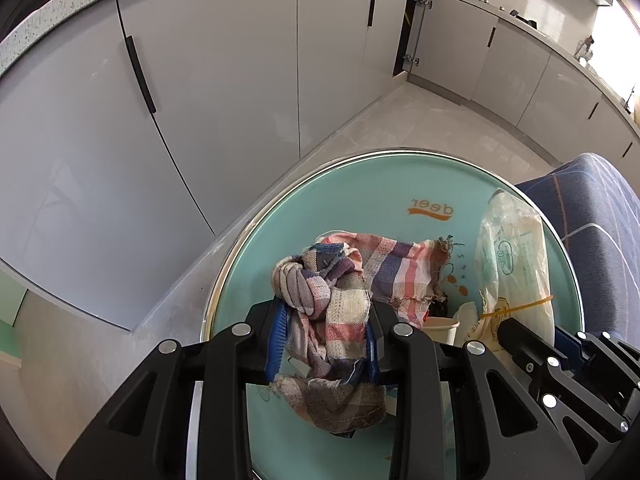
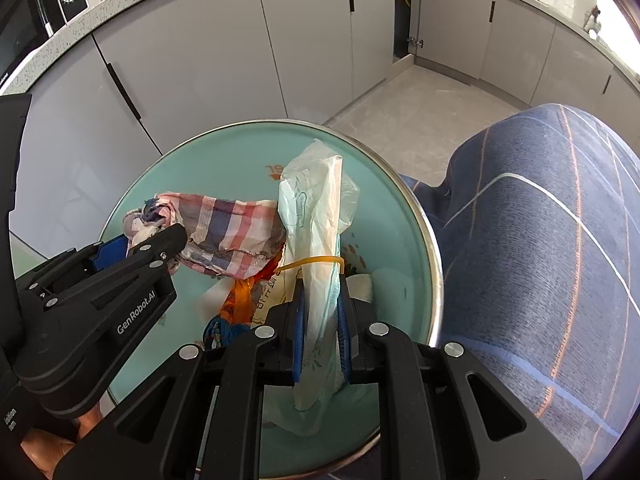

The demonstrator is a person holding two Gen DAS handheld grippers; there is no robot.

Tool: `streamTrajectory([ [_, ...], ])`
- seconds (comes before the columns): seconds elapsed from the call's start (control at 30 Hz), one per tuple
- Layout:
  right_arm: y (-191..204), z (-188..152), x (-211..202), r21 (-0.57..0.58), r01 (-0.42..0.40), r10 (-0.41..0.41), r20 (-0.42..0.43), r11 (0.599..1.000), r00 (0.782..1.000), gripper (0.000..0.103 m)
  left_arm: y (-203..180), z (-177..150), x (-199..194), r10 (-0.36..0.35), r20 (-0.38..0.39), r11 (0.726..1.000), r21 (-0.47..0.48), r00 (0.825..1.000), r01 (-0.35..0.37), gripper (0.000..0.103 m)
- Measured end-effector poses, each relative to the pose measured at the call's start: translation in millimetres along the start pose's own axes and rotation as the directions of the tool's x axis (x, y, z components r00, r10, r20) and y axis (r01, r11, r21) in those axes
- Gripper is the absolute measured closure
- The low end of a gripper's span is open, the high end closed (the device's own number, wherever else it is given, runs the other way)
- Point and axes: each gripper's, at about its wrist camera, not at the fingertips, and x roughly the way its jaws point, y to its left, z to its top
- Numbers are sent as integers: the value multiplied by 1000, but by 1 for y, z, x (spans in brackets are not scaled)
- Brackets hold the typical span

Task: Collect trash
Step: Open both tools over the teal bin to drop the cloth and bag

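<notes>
A round teal table (image 1: 360, 184) (image 2: 224, 160) carries the trash. My left gripper (image 1: 326, 322) is shut on a crumpled plaid cloth (image 1: 384, 268) (image 2: 232, 224), bunched between its blue pads and trailing onto the table. My right gripper (image 2: 320, 312) is shut on a pale plastic bag (image 2: 316, 216) (image 1: 516, 256) bound by a yellow rubber band (image 2: 312, 261); the bag stands up between the pads. In the right wrist view the left gripper (image 2: 132, 240) shows at the left. A paper cup (image 1: 440, 328) and an orange wrapper (image 2: 240, 300) lie between the two grippers.
Grey cabinet doors (image 1: 200, 100) under a speckled counter run behind the table, with tiled floor (image 1: 432, 120) beyond. A blue checked cushion (image 2: 560, 240) (image 1: 592, 216) presses against the table's right edge. A microwave (image 2: 40, 4) sits on the counter at upper left.
</notes>
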Motion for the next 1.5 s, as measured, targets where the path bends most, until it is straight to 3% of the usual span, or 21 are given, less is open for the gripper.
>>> streamTrajectory([
  [0.33,-1,1,2,-8,-4,4,10,1000,1000,88,-3,3,0,14,7,1000,-8,1000,-14,72],
  [0.5,-7,-8,-4,8,-18,18,38,1000,999,82,-2,-1,-1,17,10,1000,-7,1000,-17,72],
  [0.8,-20,-11,-18,37,-52,49,71,998,996,80,-3,-3,2,13,6,1000,1,1000,-13,72],
  [0.9,-23,-15,-25,43,-56,52,89,998,995,67,-3,-3,1,-4,0,1000,0,1000,4,68],
  [1.07,-26,-15,-31,50,-59,54,100,997,994,67,-2,-3,-8,1,21,1000,14,1000,-1,65],
  [1.23,-32,-19,-43,80,-60,49,131,995,990,67,-2,-2,-21,22,61,999,26,998,-24,41],
  [1.5,-51,-30,-67,191,-22,-11,174,981,985,67,-12,-10,-28,-23,48,997,71,999,20,42],
])
